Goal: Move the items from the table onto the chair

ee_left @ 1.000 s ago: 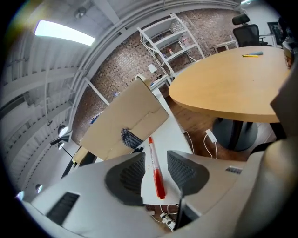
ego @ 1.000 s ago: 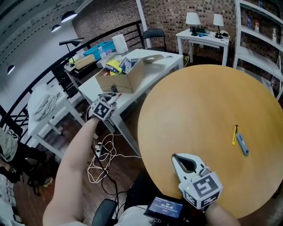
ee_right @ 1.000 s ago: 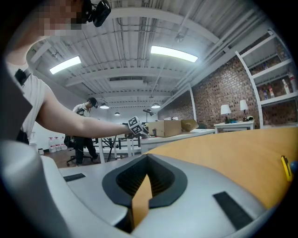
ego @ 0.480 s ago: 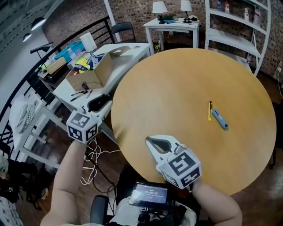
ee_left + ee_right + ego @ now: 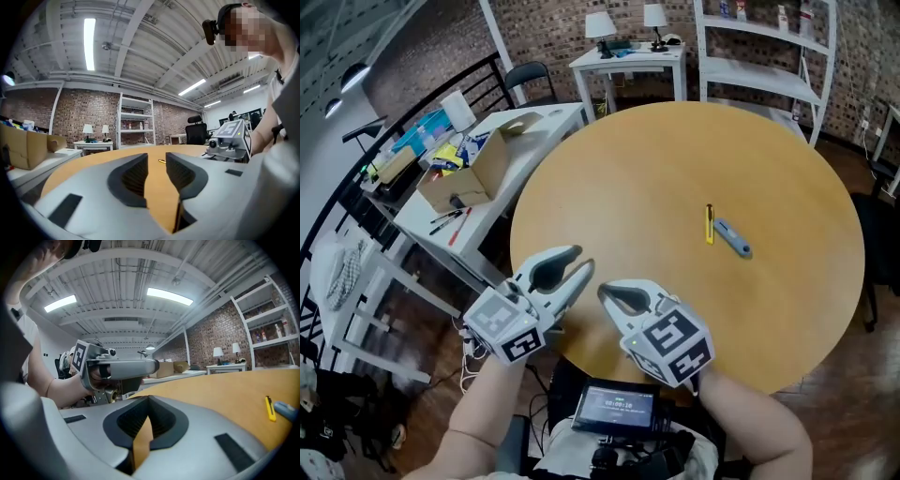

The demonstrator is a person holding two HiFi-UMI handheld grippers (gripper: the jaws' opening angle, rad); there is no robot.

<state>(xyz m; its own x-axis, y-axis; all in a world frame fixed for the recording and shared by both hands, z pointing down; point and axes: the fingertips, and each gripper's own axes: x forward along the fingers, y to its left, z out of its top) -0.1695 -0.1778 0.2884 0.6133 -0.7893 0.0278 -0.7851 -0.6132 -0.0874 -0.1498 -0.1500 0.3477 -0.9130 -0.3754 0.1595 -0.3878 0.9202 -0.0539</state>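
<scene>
Might knock blue cutter [image 5: 732, 237] aside grabbing yellow pen [image 5: 709, 224] just beside it, with left gripper [image 5: 582, 261] fingers [image 5: 133, 176] apart, just closing on nothing, right gripper [image 5: 604, 292] fingers [image 5: 131, 420] together.

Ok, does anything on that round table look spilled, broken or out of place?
Nothing stands out. A thin yellow item and a blue one lie flat, side by side, on the round table; nothing looks spilled or damaged.

We found the pen [image 5: 709, 224] just left of the cutter [image 5: 732, 238] on the table [image 5: 656, 159], the box [image 5: 464, 174] on the desk [image 5: 534, 131] farther left.
</scene>
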